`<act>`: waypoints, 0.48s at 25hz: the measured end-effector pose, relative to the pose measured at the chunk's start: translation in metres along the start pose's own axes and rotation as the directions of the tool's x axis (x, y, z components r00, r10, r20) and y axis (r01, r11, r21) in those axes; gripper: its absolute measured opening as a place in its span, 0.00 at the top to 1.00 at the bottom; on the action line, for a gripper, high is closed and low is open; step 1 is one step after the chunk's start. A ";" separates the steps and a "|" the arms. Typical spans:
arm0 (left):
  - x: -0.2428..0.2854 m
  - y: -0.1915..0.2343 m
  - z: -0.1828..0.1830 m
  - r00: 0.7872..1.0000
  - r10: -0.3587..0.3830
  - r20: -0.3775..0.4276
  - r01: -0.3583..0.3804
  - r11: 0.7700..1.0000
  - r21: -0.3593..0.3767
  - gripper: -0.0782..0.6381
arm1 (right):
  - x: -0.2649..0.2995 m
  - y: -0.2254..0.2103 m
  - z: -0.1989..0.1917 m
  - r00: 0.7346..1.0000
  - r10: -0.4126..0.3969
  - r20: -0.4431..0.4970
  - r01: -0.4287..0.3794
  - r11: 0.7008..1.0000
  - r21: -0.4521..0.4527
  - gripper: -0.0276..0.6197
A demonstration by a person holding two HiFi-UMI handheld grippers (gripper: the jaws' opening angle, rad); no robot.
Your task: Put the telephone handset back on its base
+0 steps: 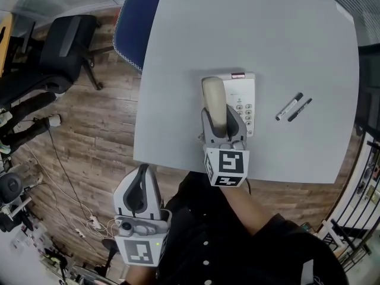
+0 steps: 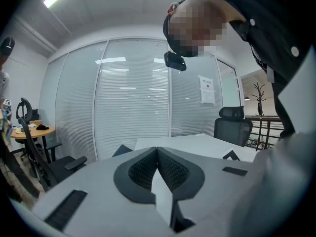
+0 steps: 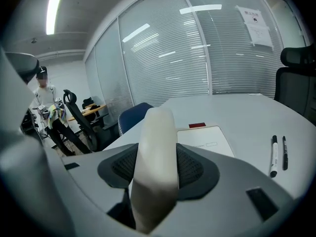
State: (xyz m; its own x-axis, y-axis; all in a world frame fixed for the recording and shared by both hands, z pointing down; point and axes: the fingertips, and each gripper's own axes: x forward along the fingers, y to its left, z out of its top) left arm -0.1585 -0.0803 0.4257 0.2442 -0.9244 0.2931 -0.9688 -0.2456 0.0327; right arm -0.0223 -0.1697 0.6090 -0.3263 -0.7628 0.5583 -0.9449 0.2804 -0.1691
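My right gripper (image 1: 221,120) is shut on the cream telephone handset (image 1: 214,100), which lies lengthwise between its jaws. The handset sits over the left side of the white telephone base (image 1: 243,103), whose keypad shows to its right on the grey table (image 1: 178,100). In the right gripper view the handset (image 3: 157,152) fills the gap between the dark pads (image 3: 195,167), and the base (image 3: 207,139) lies just beyond. I cannot tell whether the handset touches the base. My left gripper (image 1: 139,198) hangs off the table near the person's body, shut and empty, its tips (image 2: 157,151) meeting.
Two pens (image 1: 294,107) lie on the table right of the base. A blue chair (image 1: 133,22) stands at the table's far left edge and a black office chair (image 1: 65,46) further left. Cables (image 1: 89,221) trail over the wooden floor.
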 end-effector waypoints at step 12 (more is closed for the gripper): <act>0.003 0.006 -0.013 0.999 0.001 -0.040 -0.002 1.000 -0.017 0.87 | 0.017 -0.002 -0.014 0.993 -0.103 -0.052 0.102 0.995 -0.019 0.60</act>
State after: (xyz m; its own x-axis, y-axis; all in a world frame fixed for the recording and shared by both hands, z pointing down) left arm -0.1635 -0.0811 0.4391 0.2416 -0.9122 0.3308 -0.9698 -0.2392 0.0486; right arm -0.0259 -0.1745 0.6302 -0.2255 -0.7563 0.6141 -0.9725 0.2124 -0.0954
